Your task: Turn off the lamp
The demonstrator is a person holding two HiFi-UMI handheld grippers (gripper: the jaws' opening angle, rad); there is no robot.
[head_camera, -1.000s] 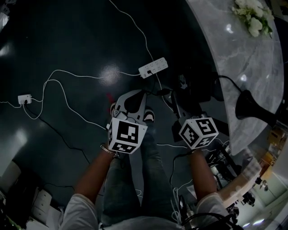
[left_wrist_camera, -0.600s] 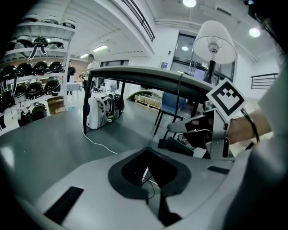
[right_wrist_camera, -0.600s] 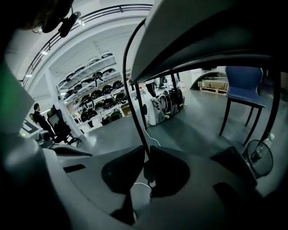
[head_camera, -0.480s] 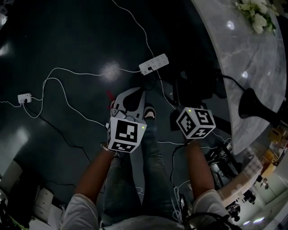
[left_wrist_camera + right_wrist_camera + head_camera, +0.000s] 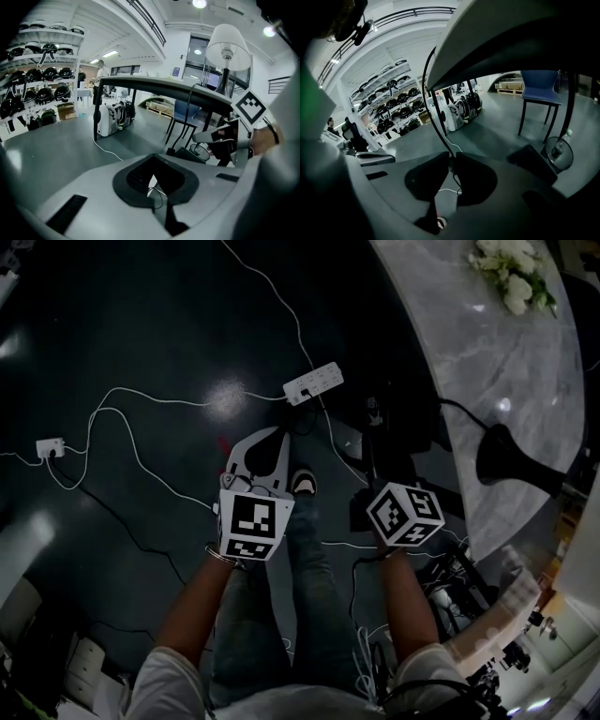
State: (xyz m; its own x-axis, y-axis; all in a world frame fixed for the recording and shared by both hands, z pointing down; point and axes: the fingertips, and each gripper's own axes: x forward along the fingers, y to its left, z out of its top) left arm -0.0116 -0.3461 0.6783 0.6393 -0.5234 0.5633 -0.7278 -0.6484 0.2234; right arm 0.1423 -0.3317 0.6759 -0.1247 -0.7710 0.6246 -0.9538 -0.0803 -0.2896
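The lamp's black base [image 5: 502,457] stands on the marble table [image 5: 511,362]. Its white shade [image 5: 228,47] shows above the table edge in the left gripper view. The black lamp cord [image 5: 457,409] drops off the table edge and runs down between the jaws of my right gripper [image 5: 451,158], whose pads are closed against it. In the head view, that gripper's marker cube [image 5: 405,514] sits below the table edge, with its jaws lost in the dark. My left gripper [image 5: 275,434] hangs over the floor, shut with nothing in it, its pads [image 5: 136,176] meeting.
A white power strip [image 5: 314,382] and white cables lie on the dark floor, with a small plug [image 5: 50,446] at the left. White flowers [image 5: 514,277] sit on the table. A blue chair [image 5: 539,86], bags [image 5: 110,117] and helmet shelves [image 5: 37,79] stand beyond.
My right gripper's cube has shifted slightly and rolled. The left gripper has stayed put. The head view looks a little dimmer now.
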